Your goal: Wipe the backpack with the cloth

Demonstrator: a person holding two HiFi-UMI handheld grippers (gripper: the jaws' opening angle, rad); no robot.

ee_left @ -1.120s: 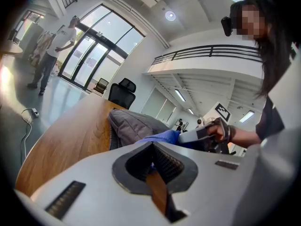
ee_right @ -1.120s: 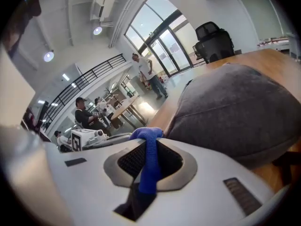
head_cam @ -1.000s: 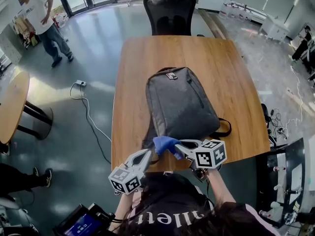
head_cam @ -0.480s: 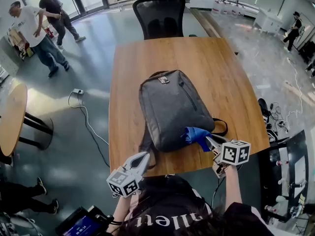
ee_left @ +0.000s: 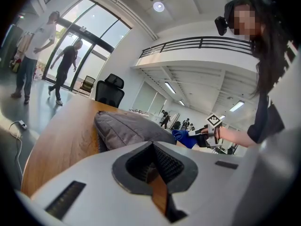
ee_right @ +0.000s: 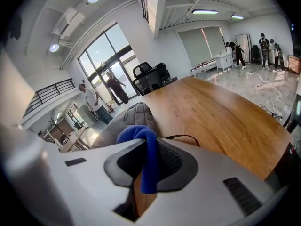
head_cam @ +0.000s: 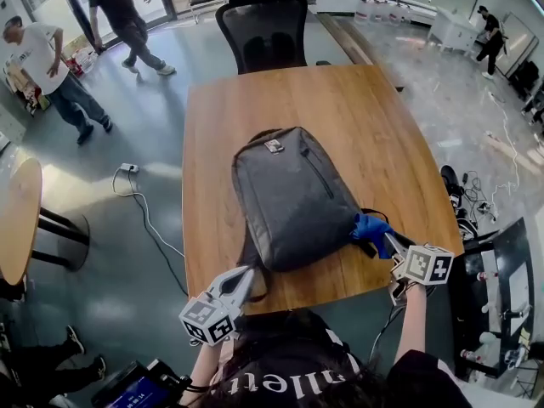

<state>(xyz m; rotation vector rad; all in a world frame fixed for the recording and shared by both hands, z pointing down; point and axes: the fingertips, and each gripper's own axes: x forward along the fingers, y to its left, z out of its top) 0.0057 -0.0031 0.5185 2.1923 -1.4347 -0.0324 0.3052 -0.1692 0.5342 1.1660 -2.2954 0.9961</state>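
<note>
One grey backpack (head_cam: 293, 198) was laid flat near the middle of the wooden counter (head_cam: 391, 126), with its top handle turned toward the far end. One blue cloth (head_cam: 371, 226) was pressed against the backpack's lower right edge, just beside a black strap loop (head_cam: 380, 215).

The cloth was clamped in the right tool (head_cam: 384, 238). The jaws were closed tight upon it, and a fold of it bulged past the tips. The left tool (head_cam: 245, 273) was held at the counter's near edge, just beside the backpack's lower left corner. Its jaws were brought together with nothing gripped between them. Whether it touched the backpack could not be told. Two tools were counted in all.

One black chair (head_cam: 263, 32) was set at the counter's far end. One pale cable (head_cam: 144, 206) was trailed over the floor (head_cam: 110, 253) on the left. Two persons (head_cam: 47, 66) were seen walking near the glass doors, and a third stood far off at the right.
</note>
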